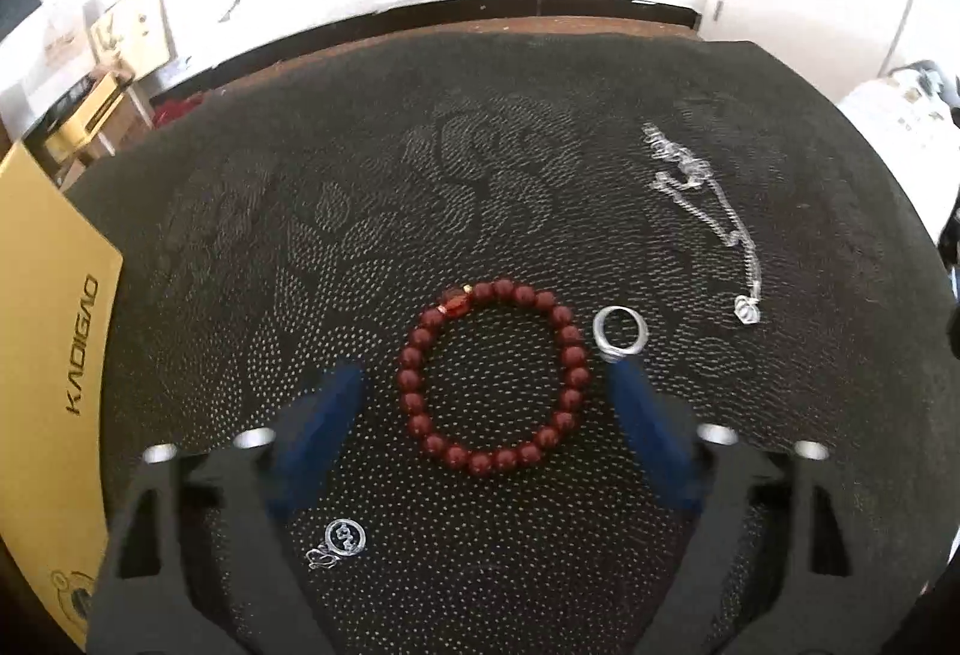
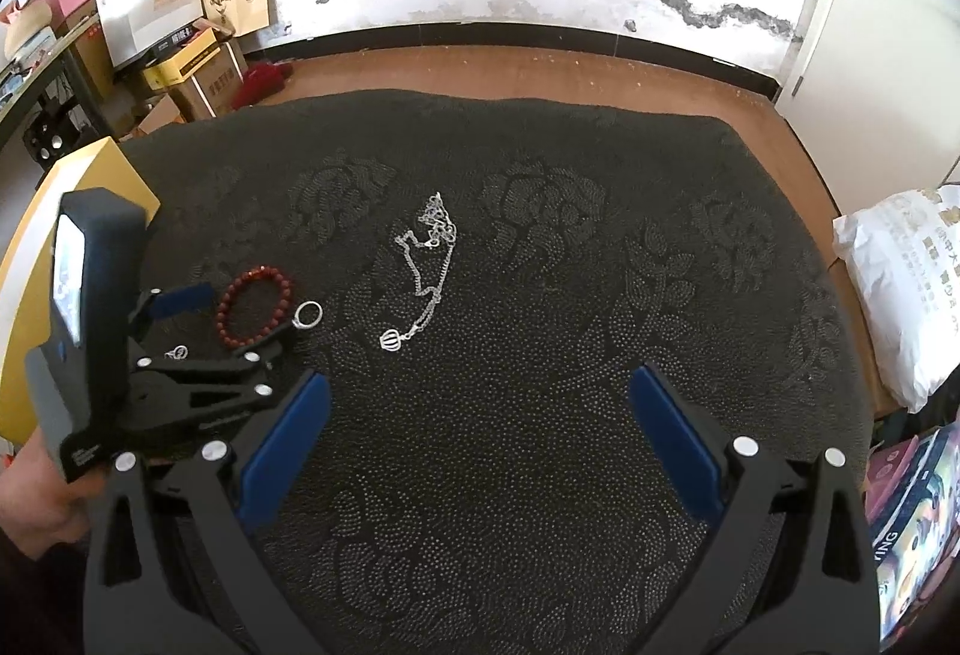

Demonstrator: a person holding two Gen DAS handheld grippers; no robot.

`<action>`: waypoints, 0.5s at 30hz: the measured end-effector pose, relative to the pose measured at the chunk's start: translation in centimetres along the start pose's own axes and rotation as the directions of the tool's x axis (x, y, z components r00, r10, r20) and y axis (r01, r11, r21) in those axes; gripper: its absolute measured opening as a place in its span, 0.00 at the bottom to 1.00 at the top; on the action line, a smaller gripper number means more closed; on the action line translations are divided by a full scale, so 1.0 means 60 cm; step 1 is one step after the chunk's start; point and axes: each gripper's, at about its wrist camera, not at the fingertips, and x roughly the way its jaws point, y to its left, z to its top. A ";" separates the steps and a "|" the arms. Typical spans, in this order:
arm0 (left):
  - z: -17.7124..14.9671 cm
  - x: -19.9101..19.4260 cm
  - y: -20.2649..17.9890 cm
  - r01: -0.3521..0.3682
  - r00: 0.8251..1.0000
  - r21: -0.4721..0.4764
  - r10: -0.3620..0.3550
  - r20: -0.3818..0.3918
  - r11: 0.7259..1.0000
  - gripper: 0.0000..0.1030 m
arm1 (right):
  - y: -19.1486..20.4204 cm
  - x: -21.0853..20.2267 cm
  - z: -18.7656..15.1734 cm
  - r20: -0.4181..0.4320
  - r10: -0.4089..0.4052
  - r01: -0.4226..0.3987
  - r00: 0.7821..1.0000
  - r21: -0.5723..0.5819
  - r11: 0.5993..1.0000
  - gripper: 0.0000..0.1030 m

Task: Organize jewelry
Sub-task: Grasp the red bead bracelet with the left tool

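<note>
risk is sitting at the left gripper [image 1: 486, 373]: its jaws are standing apart around the dark red beaded bracelet [image 1: 493, 378] lying on black cloth [image 1: 480, 175], one tip touching the silver ring [image 1: 620, 332], possibly dragging it along; right gripper [image 2: 477, 391] is hanging open, empty.

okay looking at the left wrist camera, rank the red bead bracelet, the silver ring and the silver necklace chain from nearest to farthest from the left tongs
1. Red bead bracelet: lying between the fingers of the left tongs.
2. Silver ring: right at the tip of the right-hand finger, too close to tell whether it touches.
3. Silver necklace chain: well beyond, up toward the right of the dark cloth.
</note>
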 end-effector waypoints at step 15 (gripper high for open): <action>-0.013 -0.017 0.014 0.030 1.000 0.045 -0.030 0.006 0.999 0.14 | 0.010 0.012 0.011 0.006 -0.002 0.002 1.000 0.000 1.000 0.94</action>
